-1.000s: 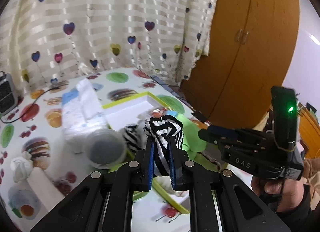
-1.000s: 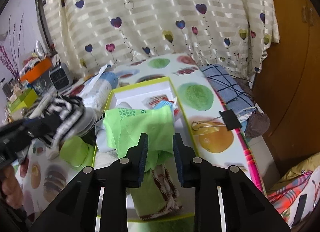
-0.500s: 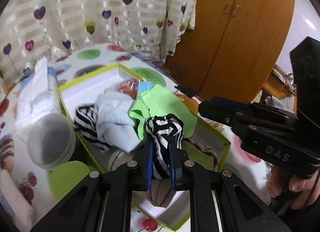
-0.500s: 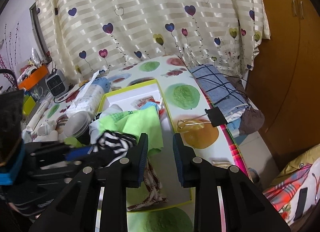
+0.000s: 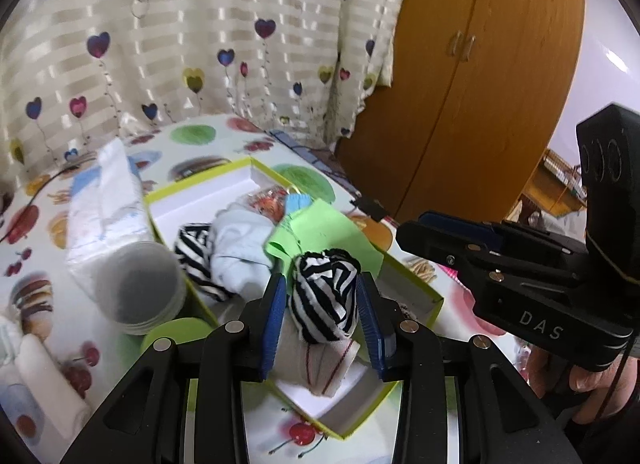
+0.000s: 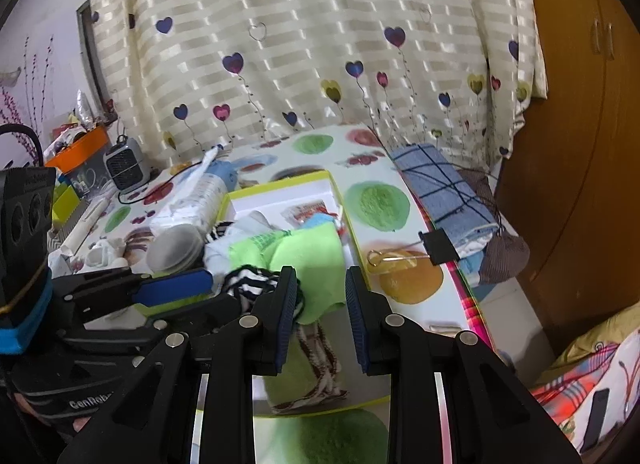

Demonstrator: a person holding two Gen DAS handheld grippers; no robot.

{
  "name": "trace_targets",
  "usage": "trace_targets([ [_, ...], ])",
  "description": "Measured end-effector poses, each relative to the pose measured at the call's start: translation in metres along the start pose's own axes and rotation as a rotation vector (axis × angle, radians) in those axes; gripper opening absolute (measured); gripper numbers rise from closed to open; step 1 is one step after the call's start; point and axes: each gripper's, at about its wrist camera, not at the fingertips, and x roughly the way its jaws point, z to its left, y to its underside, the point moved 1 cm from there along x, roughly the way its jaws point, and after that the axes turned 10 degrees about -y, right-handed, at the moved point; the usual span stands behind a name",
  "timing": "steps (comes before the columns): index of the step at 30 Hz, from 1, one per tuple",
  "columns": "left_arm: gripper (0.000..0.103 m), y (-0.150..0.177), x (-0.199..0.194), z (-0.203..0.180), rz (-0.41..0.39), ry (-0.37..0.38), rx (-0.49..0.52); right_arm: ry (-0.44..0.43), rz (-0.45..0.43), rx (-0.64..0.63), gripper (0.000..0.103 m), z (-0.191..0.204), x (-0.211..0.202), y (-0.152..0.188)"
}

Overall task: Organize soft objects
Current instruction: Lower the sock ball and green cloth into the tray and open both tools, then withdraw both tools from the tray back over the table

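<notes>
A rolled black-and-white striped sock (image 5: 324,296) sits between the fingers of my left gripper (image 5: 322,284), just above the near end of a white box with a yellow-green rim (image 5: 416,284). The jaws are opening, and a gap shows between each blue pad and the sock. In the box lie a green cloth (image 5: 328,223), a pale blue cloth (image 5: 240,240), another striped sock (image 5: 192,248) and a white sock with red lines (image 5: 320,360). My right gripper (image 6: 321,284) hovers open over the box's near right part, with nothing between its fingers. The left gripper (image 6: 224,294) is beside it on the left.
A wrapped stack of plastic cups (image 5: 136,284) and a green lid (image 5: 176,334) lie left of the box. A folded blue checked towel (image 6: 444,183) and a binder clip (image 6: 438,248) lie to its right. A small heater (image 6: 124,163) stands at the back left, a wooden wardrobe (image 5: 480,83) on the right.
My left gripper carried the striped sock from beside the box to over its near end, then its jaws parted from the sock. The right gripper kept still and open.
</notes>
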Motion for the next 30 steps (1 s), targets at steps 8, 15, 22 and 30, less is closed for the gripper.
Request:
trace_targets([
  [8, 0.035, 0.000, -0.033, 0.013, -0.050, -0.033, -0.050, -0.015, -0.025, -0.050, 0.049, 0.024, -0.015, -0.002],
  [15, 0.035, 0.005, -0.057, 0.027, -0.079, -0.061, -0.092, -0.038, -0.044, -0.104, 0.052, 0.050, -0.025, -0.004],
  [22, 0.035, 0.019, -0.081, 0.050, -0.103, -0.105, -0.141, -0.055, -0.039, -0.160, 0.052, 0.078, -0.026, -0.002],
  [30, 0.035, 0.035, -0.093, 0.076, -0.097, -0.152, -0.200, -0.086, -0.022, -0.221, 0.052, 0.110, -0.019, 0.004],
])
